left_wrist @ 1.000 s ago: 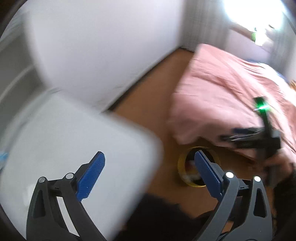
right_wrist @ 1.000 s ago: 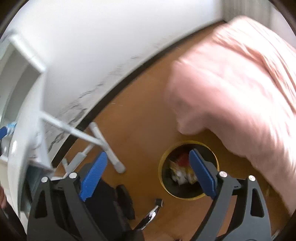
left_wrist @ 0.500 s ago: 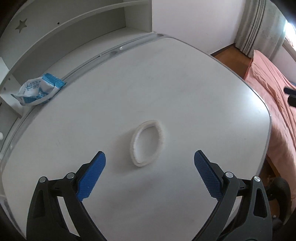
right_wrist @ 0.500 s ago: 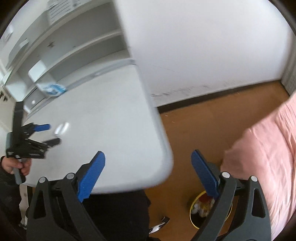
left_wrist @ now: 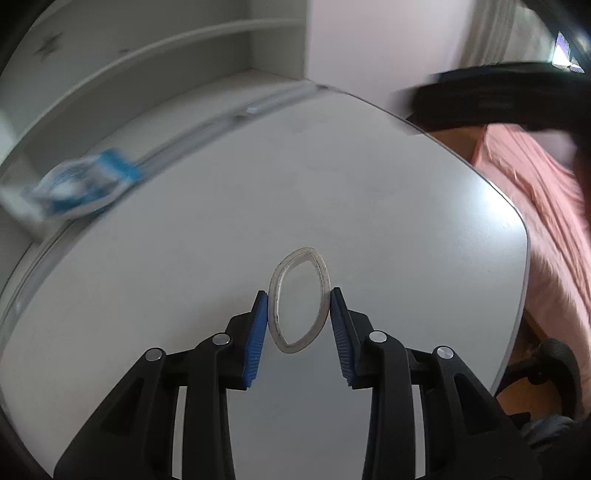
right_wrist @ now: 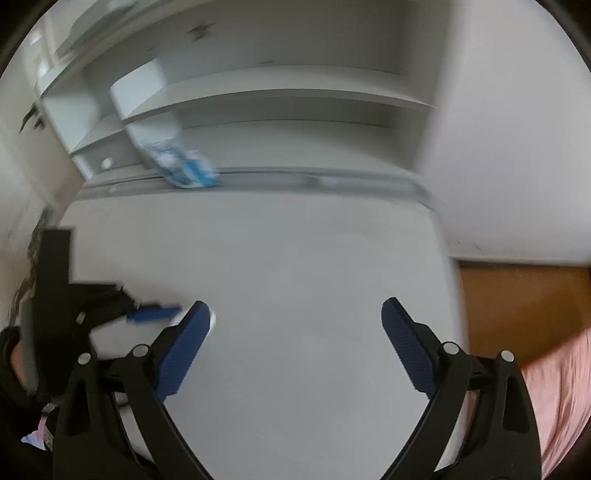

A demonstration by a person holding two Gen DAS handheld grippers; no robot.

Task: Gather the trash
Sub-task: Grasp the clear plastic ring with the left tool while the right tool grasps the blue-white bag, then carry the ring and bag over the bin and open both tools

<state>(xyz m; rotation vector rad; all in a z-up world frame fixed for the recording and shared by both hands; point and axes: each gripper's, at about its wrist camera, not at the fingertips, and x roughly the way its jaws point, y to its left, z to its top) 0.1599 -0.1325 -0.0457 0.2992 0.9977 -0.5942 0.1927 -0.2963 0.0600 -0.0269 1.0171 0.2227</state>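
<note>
Left wrist view: one white ring [left_wrist: 298, 300], one blue-white wrapper [left_wrist: 79, 184]

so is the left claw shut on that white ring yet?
Shut on it: the left claw, having just closed, has both blue pads against the squashed white plastic ring.

We look across a white desk [left_wrist: 369, 192] with rounded corners, its far edge meeting a white shelf unit [right_wrist: 280, 96] of open compartments built against the wall. A pale metal strip [left_wrist: 207, 127] runs along that joint. To the right of the shelves stands a plain white wall [right_wrist: 509, 147]. Beyond the desk's right edge we see a brown wooden floor [right_wrist: 524, 299] and a bed covered in pink bedding [left_wrist: 546, 206]. A light curtain [left_wrist: 491, 33] hangs in the far corner, with daylight showing beside it. Low at the right sits the dark base of a chair [left_wrist: 550, 362].
</note>
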